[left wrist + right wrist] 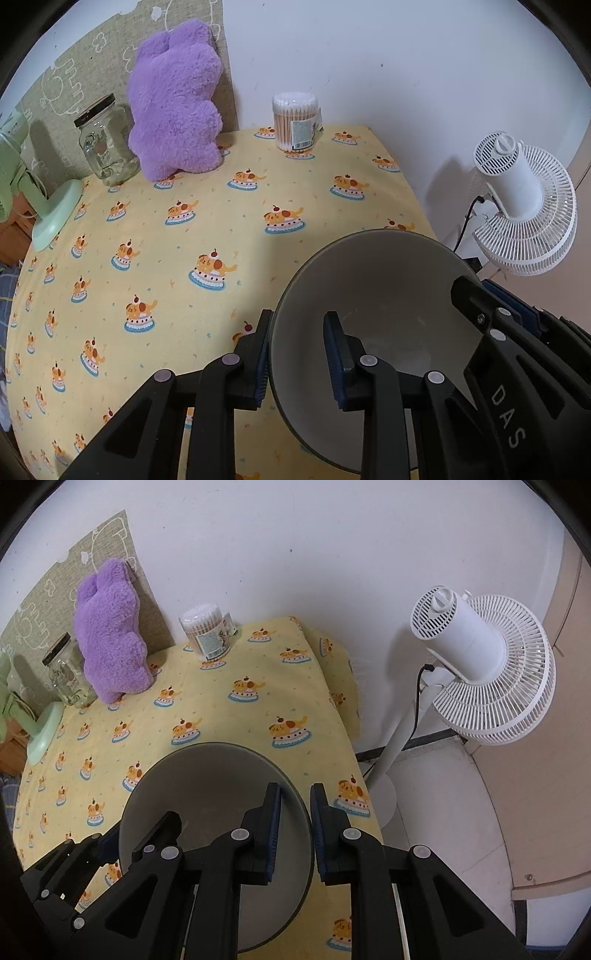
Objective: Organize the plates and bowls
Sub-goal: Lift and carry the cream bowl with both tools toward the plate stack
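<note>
Grey bowl: matte and dark outside, paler inside. It sits close under me at the near right corner of the counter, its right rim almost at the counter's right edge.
My left tongs: narrowed onto the bowl's left rim, one pad outside the wall and one inside.
My right tongs: pinched the same way on the opposite rim, inner pad over the hollow and outer pad just off the edge.
How it should handle: I take it for glazed ceramic or hard melamine, so it is stiff and will not give under the pads. It looks smooth enough to slip and would probably chip if knocked. It is deep, so I expect some weight.
Where to hold: the thin rim at two opposite points, as I have it. The wall slopes, so I would keep both sides level.
Yellow cloth: soft, printed with dogs on cakes, and covers the counter. It may drag if the bowl slides.
Hard to make out: my tongs hide the near rim and the foot. I cannot tell whether the bowl rests on the cloth or is clear of it. How squarely the inner pads meet the wall is unclear.
Not in view: any plate or second bowl.
Far edge of the counter: a tub of cotton swabs, a purple plush and a glass jar, all well apart from the bowl.
Beyond the right edge: a white fan, standing off the counter.
</note>
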Available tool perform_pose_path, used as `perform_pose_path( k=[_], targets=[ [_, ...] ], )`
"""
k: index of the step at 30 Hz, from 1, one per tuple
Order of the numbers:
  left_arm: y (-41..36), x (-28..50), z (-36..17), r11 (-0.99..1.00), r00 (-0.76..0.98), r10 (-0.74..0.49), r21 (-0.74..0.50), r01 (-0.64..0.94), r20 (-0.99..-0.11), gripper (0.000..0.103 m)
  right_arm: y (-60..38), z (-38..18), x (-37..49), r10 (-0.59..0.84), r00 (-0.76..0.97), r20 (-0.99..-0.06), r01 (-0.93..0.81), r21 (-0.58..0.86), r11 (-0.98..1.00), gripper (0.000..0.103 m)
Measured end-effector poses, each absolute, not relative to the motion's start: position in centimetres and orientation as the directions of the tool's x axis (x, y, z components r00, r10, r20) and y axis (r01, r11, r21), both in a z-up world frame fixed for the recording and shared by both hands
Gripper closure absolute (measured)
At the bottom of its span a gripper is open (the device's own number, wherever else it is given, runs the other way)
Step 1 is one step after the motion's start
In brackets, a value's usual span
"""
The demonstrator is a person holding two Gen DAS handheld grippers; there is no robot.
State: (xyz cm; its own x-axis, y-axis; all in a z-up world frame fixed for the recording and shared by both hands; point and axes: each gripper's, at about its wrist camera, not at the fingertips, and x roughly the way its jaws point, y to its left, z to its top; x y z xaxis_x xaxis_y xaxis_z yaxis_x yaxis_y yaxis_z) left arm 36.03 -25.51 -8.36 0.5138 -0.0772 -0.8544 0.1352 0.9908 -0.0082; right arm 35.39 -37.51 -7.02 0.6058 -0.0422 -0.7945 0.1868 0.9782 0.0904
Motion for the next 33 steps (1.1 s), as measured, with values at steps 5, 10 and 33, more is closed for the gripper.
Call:
perform_pose_path(
  k=[5, 10, 33],
  targets=[
    [-25.0, 35.2, -8.1, 0.99, 0.509, -0.082, -0.011, 0.141, -0.857, 0.078, -37.1, -6.6, 34.7, -0.048, 0.603, -0.797, 0.181, 0.077, 0.98, 0.083],
    [-24.2, 34.1, -7.1, 0.99, 0.524, -0.076, 0.0, 0.143, -0.848, 0.078, -36.4, -6.0, 33.4, -0.039, 0.603, -0.797, 0.181, 0.089, 0.98, 0.083],
    [-17.4, 26.7, -0.8, 0.994, 0.57, -0.072, -0.011, 0.109, -0.818, 0.078, -29.5, 0.1, 25.7, -0.031, 0.639, -0.768, 0.138, 0.075, 0.988, 0.083]
  ],
)
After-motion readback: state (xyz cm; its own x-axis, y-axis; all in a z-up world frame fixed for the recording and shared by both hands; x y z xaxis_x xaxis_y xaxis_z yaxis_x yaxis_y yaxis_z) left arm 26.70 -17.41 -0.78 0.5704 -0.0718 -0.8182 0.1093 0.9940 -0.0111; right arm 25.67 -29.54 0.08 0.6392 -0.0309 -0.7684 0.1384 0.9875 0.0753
